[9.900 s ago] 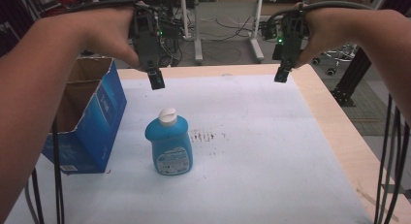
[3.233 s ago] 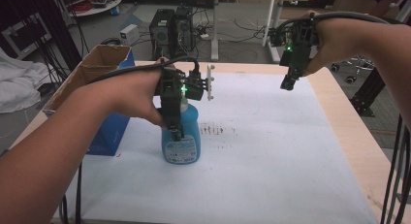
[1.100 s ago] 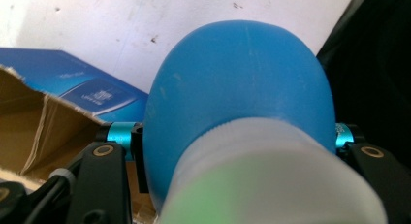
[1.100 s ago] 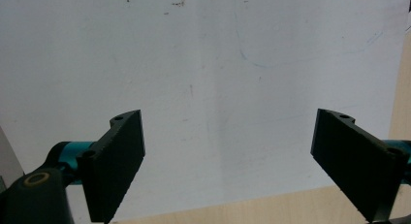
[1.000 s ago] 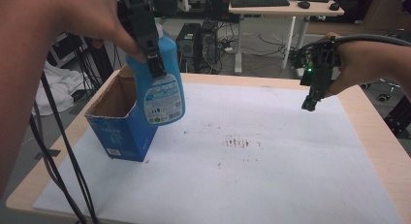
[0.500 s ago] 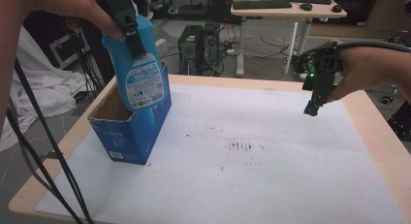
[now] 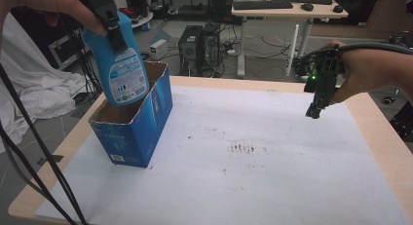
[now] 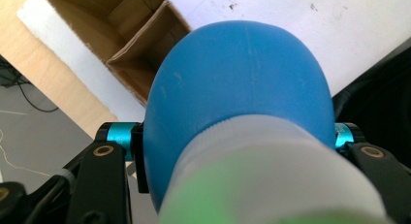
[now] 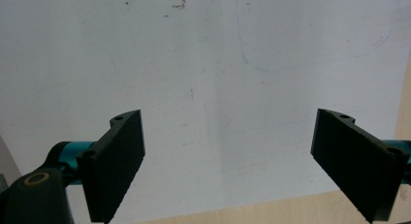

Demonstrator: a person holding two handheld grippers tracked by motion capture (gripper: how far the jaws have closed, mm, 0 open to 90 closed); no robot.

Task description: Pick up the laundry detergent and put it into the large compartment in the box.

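My left gripper (image 7: 111,21) is shut on a blue plastic bottle (image 7: 119,69) with a white label, holding it by its neck just above the open top of a blue cardboard box (image 7: 139,122) at the table's left. From the left gripper view the bottle (image 8: 242,107) bulges between both black jaws, its white cap nearest the camera, with the box's brown inside (image 8: 131,44) below. My right gripper (image 7: 315,108) hangs above the white sheet (image 7: 253,152) at the right, pointing down, open. In the right gripper view (image 9: 228,166) nothing lies between its fingers.
The white sheet covers most of the wooden table (image 7: 384,137) and carries small dark specks (image 7: 241,148) near its middle. Behind the table stand a desk (image 7: 287,13), computer towers (image 7: 199,40) and floor cables. White cloth (image 7: 34,88) lies left of the table.
My left gripper has carried the bottle leftward and a little up, from beside the box to above its opening. The right gripper has kept its place.
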